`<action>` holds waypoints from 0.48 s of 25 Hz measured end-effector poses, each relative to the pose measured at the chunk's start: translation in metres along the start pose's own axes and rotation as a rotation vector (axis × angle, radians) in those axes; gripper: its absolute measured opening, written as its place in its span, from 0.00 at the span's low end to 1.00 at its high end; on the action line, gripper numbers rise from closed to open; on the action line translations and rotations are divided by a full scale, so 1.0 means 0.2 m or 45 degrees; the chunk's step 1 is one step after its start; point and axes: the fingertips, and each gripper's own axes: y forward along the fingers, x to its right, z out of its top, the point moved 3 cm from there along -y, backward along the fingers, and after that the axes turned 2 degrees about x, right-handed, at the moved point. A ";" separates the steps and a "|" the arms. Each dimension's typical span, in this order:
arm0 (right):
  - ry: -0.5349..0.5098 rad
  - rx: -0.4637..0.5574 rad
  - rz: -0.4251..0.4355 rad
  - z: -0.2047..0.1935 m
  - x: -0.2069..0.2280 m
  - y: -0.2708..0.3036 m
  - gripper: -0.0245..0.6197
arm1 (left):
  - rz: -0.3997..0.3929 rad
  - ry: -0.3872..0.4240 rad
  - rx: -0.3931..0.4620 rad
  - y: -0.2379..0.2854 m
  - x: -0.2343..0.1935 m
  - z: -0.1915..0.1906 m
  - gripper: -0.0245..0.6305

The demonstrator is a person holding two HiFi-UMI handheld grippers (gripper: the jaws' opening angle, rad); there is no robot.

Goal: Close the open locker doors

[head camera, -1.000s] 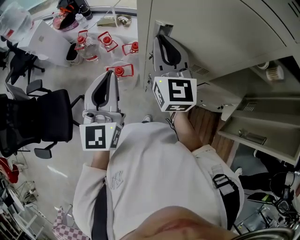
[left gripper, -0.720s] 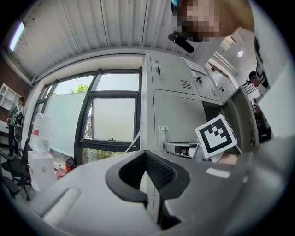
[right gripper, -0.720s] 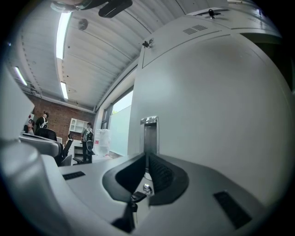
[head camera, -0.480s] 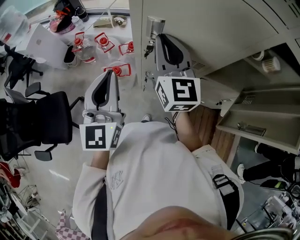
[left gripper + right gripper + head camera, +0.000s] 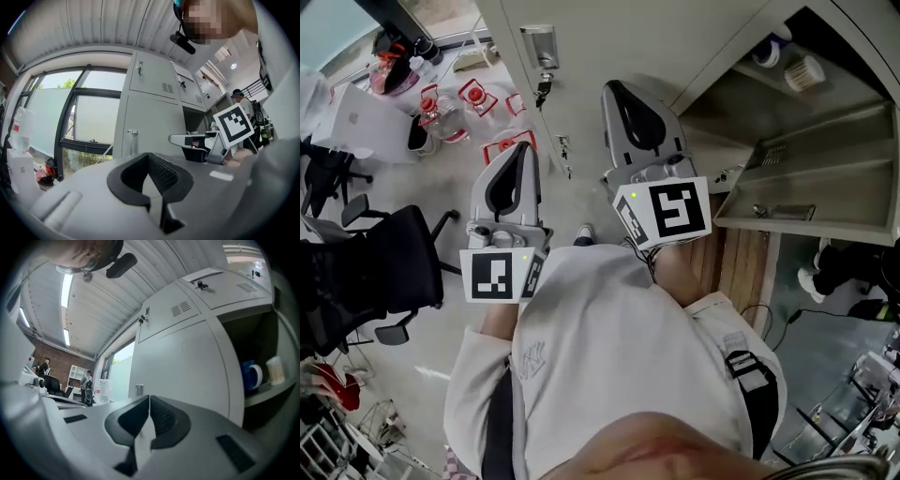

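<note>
A grey locker bank point(image 5: 609, 37) fills the top of the head view. One tall door with a latch point(image 5: 539, 42) on its left edge stands flush or nearly flush. Right of it a compartment point(image 5: 262, 352) is open, with a blue mug point(image 5: 251, 376) and a pale cup point(image 5: 276, 370) on its shelf. That locker's door point(image 5: 811, 211) hangs swung out at the right. My right gripper point(image 5: 626, 94) is shut and empty, its tip close to the latched door. My left gripper point(image 5: 520, 155) is shut and empty, held lower left, away from the lockers.
Several red-capped water jugs point(image 5: 473, 98) stand on the floor to the left of the lockers. A black office chair point(image 5: 380, 272) is at the left. A large window point(image 5: 89, 122) lies left of the locker bank. People stand far off point(image 5: 86, 380) in the room.
The head view has swung: the latched door's edge now sits further left and the open compartment shows more fully. The right gripper's tip is farther from the latch. The left gripper has hardly moved.
</note>
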 end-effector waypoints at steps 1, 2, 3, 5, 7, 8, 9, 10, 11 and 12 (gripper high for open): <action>0.002 -0.002 -0.011 0.01 0.02 -0.05 0.06 | -0.026 -0.004 -0.003 0.01 0.05 0.00 0.04; 0.004 -0.005 -0.024 0.01 0.04 -0.10 0.06 | -0.052 -0.008 -0.006 0.02 0.10 0.00 0.04; 0.006 -0.007 -0.037 0.02 0.06 -0.15 0.06 | -0.078 -0.011 -0.008 0.02 0.15 0.00 0.04; 0.010 -0.012 -0.065 0.04 0.11 -0.26 0.06 | -0.126 -0.017 -0.009 0.03 0.26 0.00 0.04; 0.014 -0.014 -0.090 0.06 0.15 -0.37 0.06 | -0.168 -0.022 -0.011 0.04 0.36 0.01 0.04; 0.016 -0.012 -0.099 0.07 0.17 -0.43 0.06 | -0.188 -0.025 -0.012 0.05 0.42 0.01 0.04; 0.017 -0.010 -0.107 0.08 0.19 -0.48 0.06 | -0.208 -0.028 -0.012 0.05 0.47 0.01 0.04; 0.016 -0.006 -0.113 0.09 0.20 -0.54 0.06 | -0.229 -0.031 -0.011 0.05 0.53 0.01 0.04; 0.014 -0.003 -0.117 0.10 0.22 -0.59 0.06 | -0.250 -0.033 -0.010 0.06 0.59 0.01 0.04; 0.010 0.000 -0.120 0.10 0.23 -0.64 0.06 | -0.272 -0.034 -0.009 0.06 0.65 0.01 0.04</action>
